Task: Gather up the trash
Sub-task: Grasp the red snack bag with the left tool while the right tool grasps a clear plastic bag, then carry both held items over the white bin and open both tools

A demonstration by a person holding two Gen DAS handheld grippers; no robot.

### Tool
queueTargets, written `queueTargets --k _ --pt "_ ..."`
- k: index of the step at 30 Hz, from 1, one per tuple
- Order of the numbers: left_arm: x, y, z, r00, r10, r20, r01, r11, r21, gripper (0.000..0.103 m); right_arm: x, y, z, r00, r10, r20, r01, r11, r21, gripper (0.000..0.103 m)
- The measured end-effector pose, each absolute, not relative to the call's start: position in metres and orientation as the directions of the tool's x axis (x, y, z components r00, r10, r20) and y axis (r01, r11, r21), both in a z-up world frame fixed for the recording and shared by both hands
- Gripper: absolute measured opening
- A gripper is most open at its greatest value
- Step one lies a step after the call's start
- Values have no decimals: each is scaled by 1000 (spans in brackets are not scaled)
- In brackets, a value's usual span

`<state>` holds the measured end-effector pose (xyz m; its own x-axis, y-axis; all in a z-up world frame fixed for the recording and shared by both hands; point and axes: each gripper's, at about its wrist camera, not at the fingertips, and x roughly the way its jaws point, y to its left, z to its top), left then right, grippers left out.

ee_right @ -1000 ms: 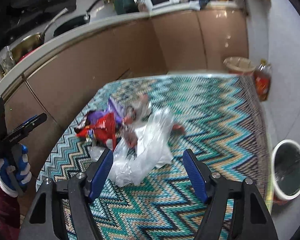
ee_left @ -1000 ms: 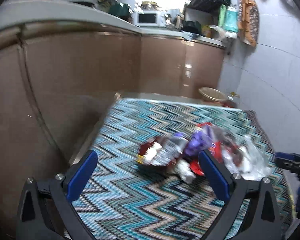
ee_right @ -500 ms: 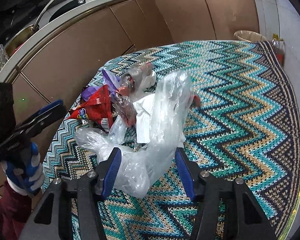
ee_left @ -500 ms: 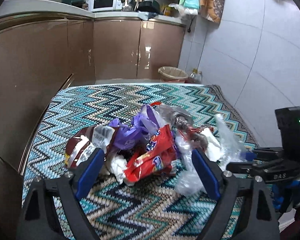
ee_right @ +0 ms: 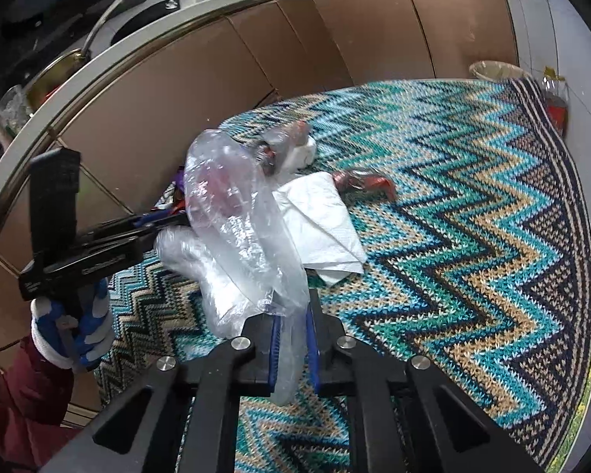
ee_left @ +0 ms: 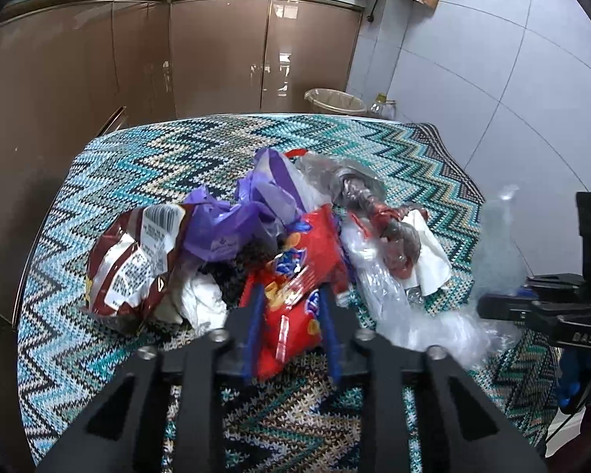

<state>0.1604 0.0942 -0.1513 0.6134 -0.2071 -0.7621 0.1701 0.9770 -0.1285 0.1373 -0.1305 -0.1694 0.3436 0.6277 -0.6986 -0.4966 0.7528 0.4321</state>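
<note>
Now both tools have just been closing, each with something between its jaws. The left tool (ee_left: 291, 307) is clamped narrow on the crinkled red foil snack packet (ee_left: 295, 272), where half a second ago its blue pads stood wide on either side of the heap. The right tool (ee_right: 293, 339) pinches the tail of a clear, thin plastic bag (ee_right: 236, 228), which it earlier only straddled. I judge the grasping step done on both sides, so lifting comes next (neither piece looks raised yet).

Taking the red packet as the landmark: just to its left lies a brown and white foil wrapper (ee_left: 134, 260) with a printed barcode, glossy and creased, and between them a wad of white tissue (ee_left: 203, 303). Behind the packet sits a crumpled purple plastic bag (ee_left: 252, 213), soft and folded over itself. To its right are a twisted clear film with red showing through (ee_left: 378, 216), a flat white paper napkin (ee_left: 433, 260) and the filmy bag, billowed and limp. Everything rests on a knitted-looking zigzag cloth in teal, tan and navy (ee_left: 374, 149) covering the surface. Well beyond the packet, on the floor by the glossy brown cabinets (ee_left: 216, 55), stands a lined beige waste bin (ee_left: 335, 100); a likely destination, though I cannot be sure.
</note>
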Motion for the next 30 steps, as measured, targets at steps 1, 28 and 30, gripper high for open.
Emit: queueTargets --k 1,28,30 --pt "160 94 -151 614 -207 -762 168 977 -130 14 135 -130 -166 348 630 -694 -503 750 429 10" --pt "191 -179 -55 552 -442 -707 570 819 -67 9 91 -392 -98 793 163 -587 -44 976 212 8" --pt "205 -225 -67 516 -454 -727 611 790 -59 9 99 -422 -110 789 86 -608 38 981 188 8"
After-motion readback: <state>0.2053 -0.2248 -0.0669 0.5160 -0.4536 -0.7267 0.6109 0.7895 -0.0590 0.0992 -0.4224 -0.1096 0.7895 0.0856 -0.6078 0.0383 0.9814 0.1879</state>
